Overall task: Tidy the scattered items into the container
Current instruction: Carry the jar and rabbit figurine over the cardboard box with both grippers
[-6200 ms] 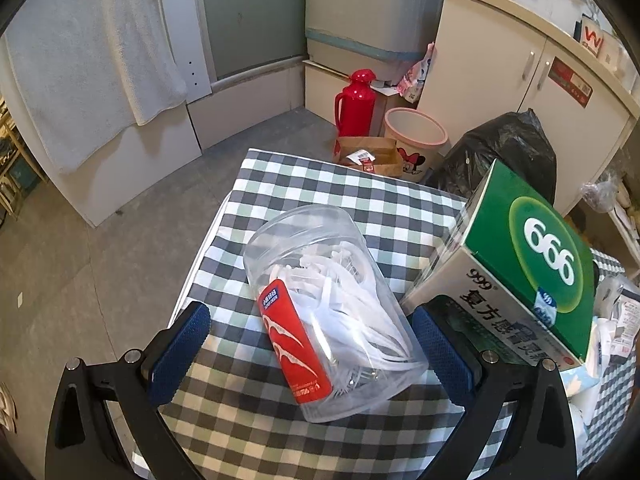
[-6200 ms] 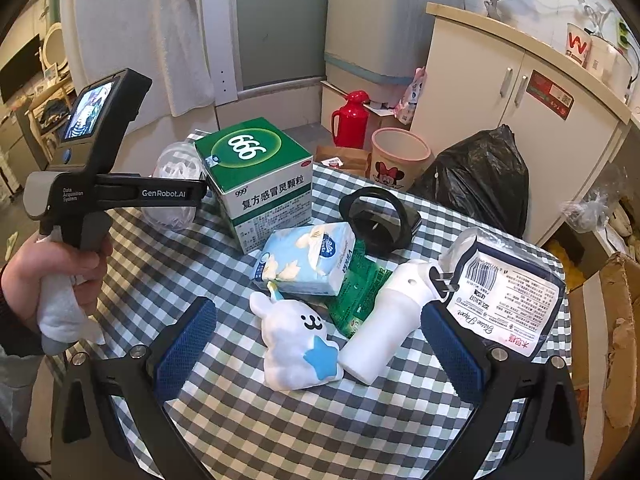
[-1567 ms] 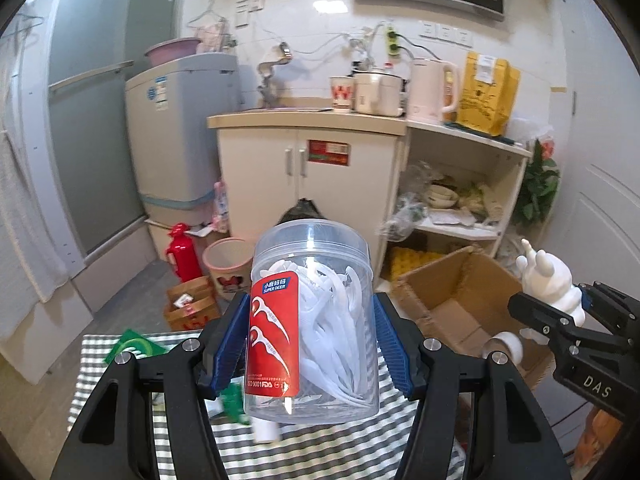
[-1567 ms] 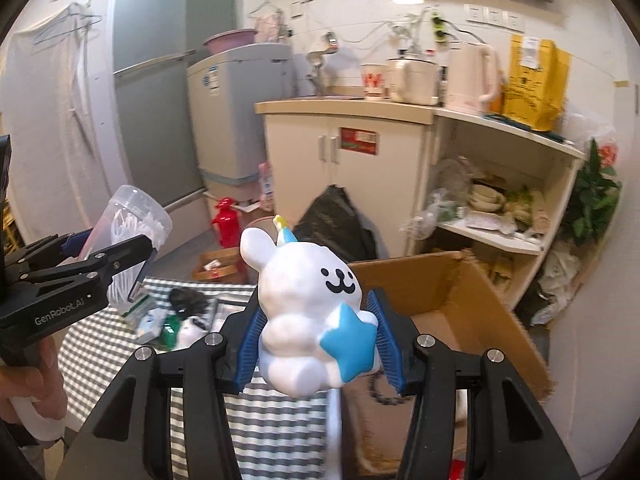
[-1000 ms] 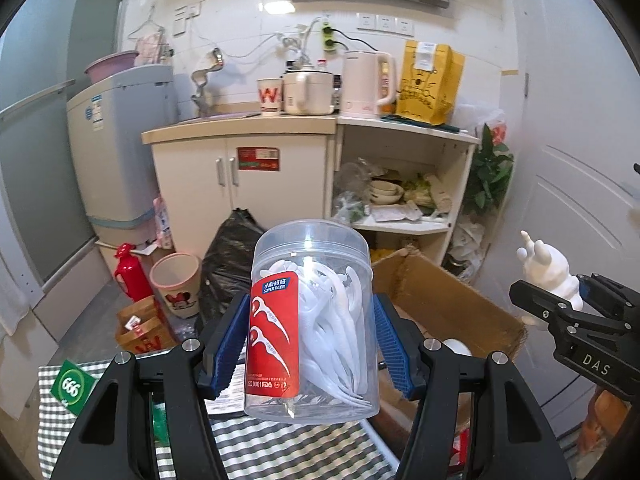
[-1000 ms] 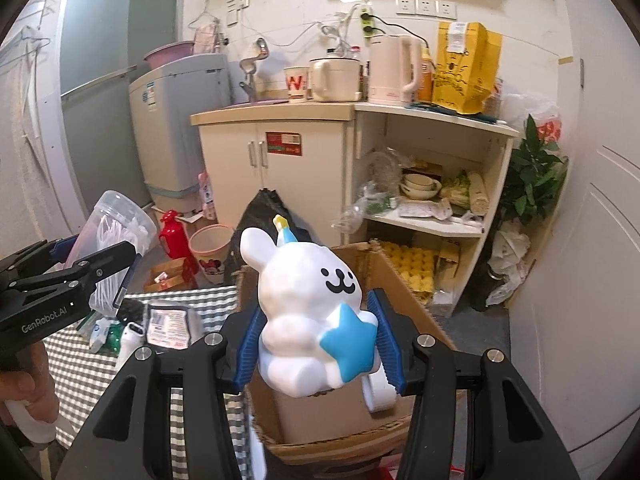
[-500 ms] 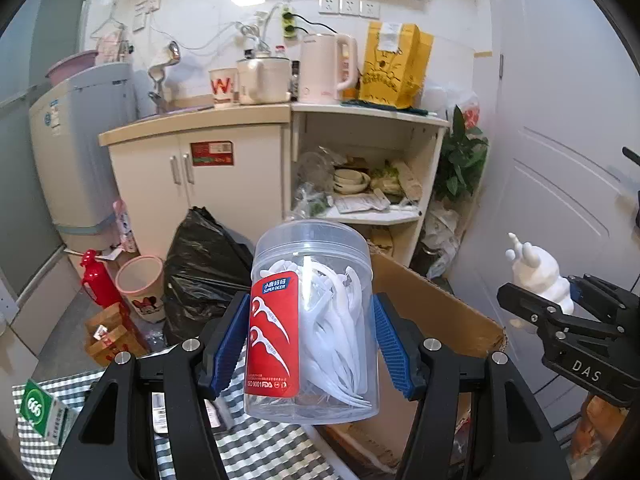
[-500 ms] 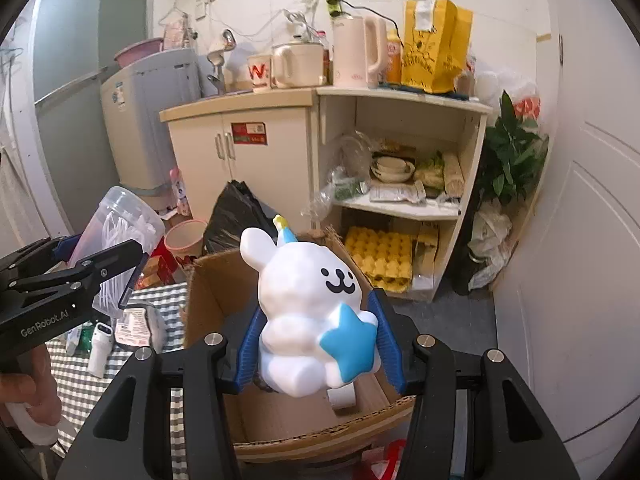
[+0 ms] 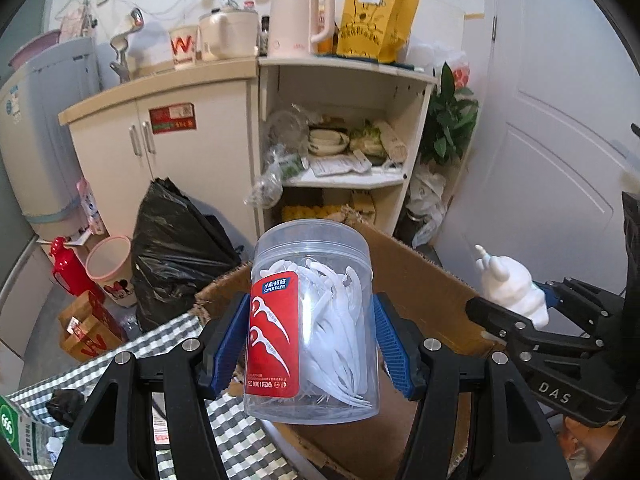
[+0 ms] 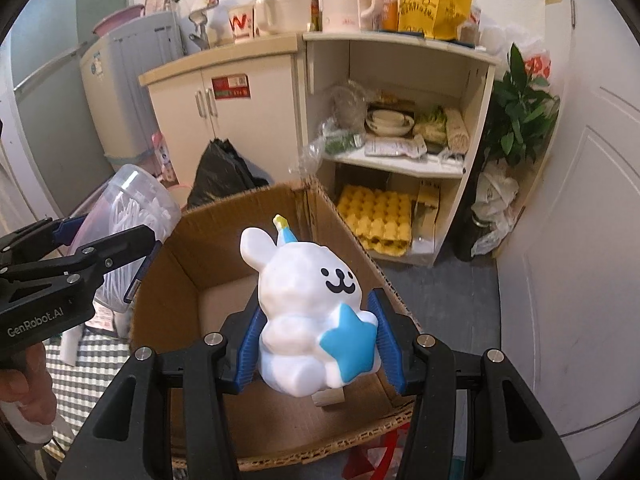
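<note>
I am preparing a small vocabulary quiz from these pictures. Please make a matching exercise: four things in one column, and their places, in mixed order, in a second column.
Things:
1. clear plastic jar of white floss picks
2. white rabbit figure with a blue star
3. brown cardboard box
4. yellow egg tray

Places:
a. lower shelf of the open cabinet
b. clamped in the left gripper
c. under both held items
d. clamped in the right gripper

Pairs: 1-b, 2-d, 3-c, 4-a
</note>
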Tool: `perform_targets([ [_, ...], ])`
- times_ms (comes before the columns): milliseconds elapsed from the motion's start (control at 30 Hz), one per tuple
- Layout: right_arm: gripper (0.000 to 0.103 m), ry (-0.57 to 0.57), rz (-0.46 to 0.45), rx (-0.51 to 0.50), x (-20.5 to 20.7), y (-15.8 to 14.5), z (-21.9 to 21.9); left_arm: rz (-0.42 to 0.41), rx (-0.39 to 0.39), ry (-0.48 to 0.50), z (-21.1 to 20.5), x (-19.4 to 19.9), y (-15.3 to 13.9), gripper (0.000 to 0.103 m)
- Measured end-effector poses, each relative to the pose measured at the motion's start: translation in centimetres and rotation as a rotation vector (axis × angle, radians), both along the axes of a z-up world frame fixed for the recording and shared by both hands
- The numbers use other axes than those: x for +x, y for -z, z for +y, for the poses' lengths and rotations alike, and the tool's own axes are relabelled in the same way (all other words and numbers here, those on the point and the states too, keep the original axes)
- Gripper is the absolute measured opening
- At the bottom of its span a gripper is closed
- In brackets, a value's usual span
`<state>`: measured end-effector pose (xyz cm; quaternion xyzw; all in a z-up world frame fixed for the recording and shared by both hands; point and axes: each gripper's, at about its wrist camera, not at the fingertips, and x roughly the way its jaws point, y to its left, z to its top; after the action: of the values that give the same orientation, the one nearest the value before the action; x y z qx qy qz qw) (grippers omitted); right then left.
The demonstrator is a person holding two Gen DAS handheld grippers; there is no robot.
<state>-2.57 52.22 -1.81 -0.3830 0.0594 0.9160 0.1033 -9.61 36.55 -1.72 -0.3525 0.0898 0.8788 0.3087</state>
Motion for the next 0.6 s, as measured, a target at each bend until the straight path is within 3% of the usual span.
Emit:
perform_targets([
  [600,0.05,-0.031,-0.175,-0.007,-3.3,5.1,-0.2,-0.169,-0.129,0.061,2.9,-3.5,6.4,0.063],
])
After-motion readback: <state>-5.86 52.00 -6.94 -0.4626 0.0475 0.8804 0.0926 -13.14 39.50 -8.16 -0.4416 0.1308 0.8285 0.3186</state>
